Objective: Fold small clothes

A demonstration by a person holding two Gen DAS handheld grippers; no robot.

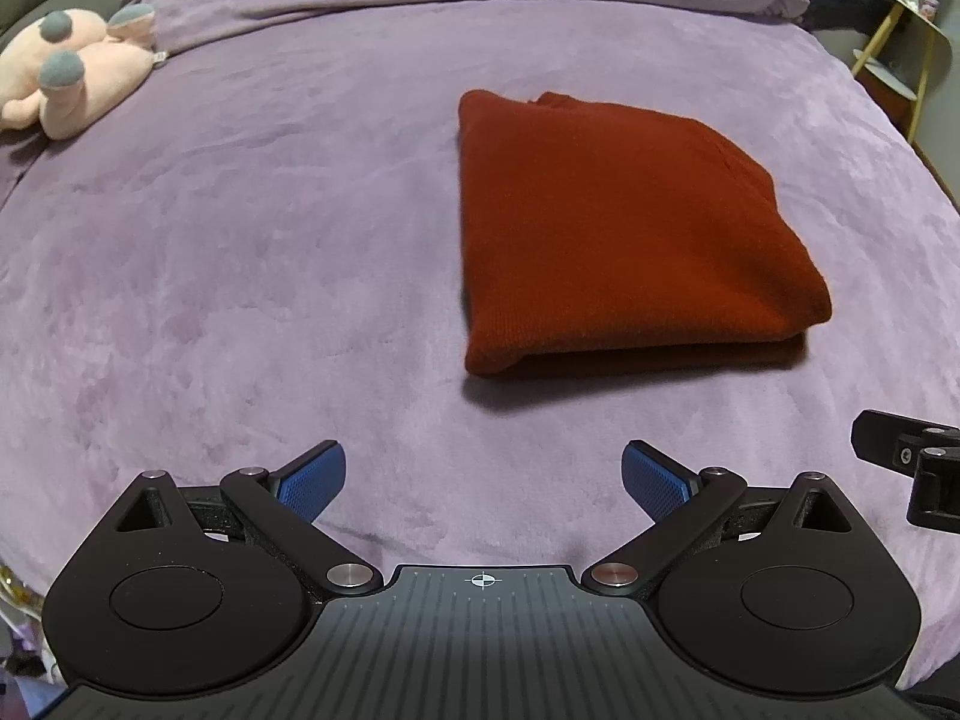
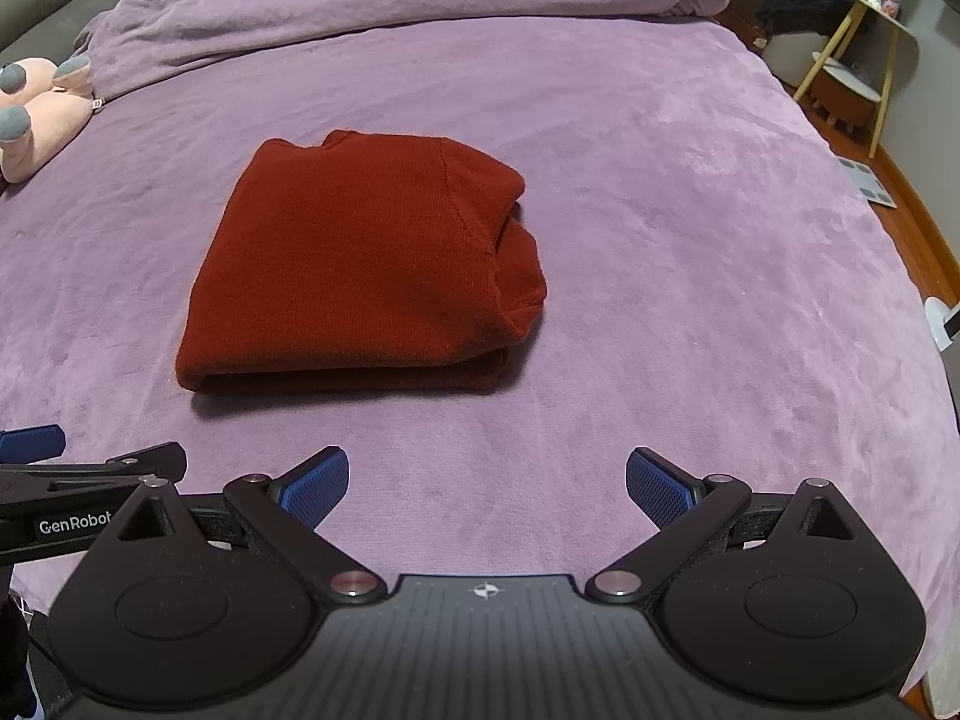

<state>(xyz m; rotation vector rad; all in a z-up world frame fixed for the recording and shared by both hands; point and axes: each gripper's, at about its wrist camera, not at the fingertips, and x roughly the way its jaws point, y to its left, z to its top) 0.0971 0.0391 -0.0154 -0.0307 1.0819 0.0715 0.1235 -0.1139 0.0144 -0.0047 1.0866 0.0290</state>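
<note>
- The left gripper is hovering with jaws spread wide, gripping nothing; the right gripper is doing likewise, just beside it.
- The sweater is lying folded on the bed, near both tools but touching neither.
- The fold is looking complete; any further poke is risking dragging the top layer and opening the stack.
- On the right side a rolled sleeve is bulging out, probably loose enough to be snagging a passing finger.
- The plush blanket is likely gripping the knit, so sliding it is risking bunching.
</note>
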